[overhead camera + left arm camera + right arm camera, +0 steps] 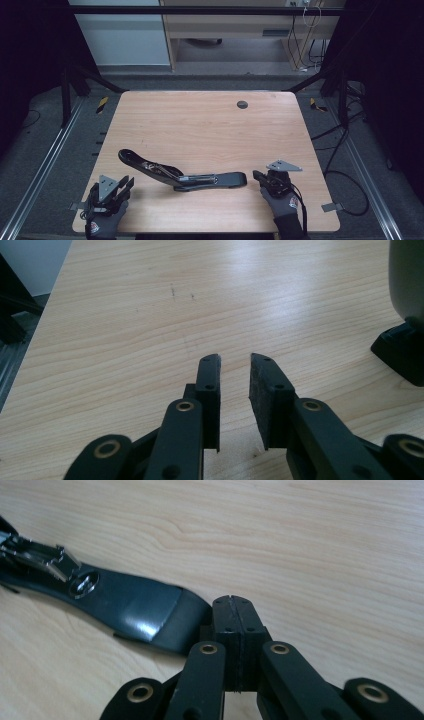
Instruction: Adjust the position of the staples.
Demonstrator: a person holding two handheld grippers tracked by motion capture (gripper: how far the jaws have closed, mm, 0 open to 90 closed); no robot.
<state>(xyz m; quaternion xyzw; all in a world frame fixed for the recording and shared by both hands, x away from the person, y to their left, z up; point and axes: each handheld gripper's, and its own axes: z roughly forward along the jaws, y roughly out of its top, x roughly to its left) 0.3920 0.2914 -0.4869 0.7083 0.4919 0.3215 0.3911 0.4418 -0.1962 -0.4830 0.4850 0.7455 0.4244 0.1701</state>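
Fingers of the right gripper (234, 604) were pressed together on nothing, their tips just beside the near end of the clipper (182, 175). That big black nail clipper lay on the table (200, 120), lever raised, apparently not yet worked. Left gripper (234, 365) waited well apart, fingers slightly parted and empty.

Lab test bay: wooden table (210, 120), black frame rails (200, 10), floor cables (345, 175).
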